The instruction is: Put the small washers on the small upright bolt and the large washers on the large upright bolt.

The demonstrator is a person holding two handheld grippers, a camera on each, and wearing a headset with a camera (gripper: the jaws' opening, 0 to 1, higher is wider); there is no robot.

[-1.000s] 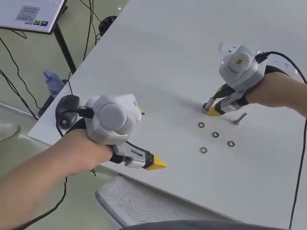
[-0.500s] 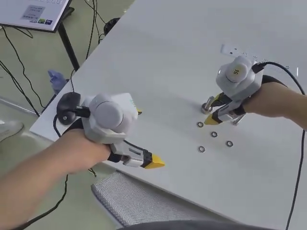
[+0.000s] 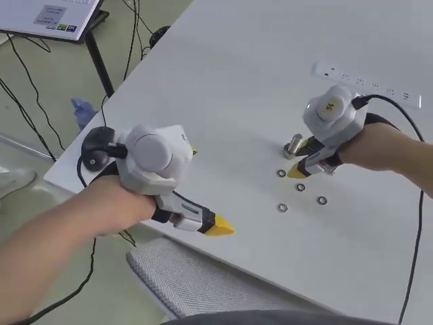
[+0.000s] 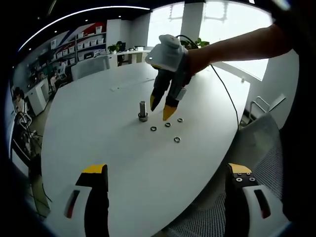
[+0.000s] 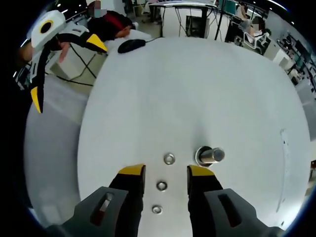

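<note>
The upright bolt (image 3: 294, 145) carries no washer; four washers (image 3: 300, 187) lie beside it on the surface (image 3: 223, 101). The right gripper (image 4: 161, 109), beside the bolt, and the left gripper (image 4: 166, 169) both have their jaws apart and empty.

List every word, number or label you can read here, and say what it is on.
"15", as best it reads: round cream cap on the white right gripper.
White screen on a black stand: small print, too blurred to read.
White power strip: nothing legible.
</note>
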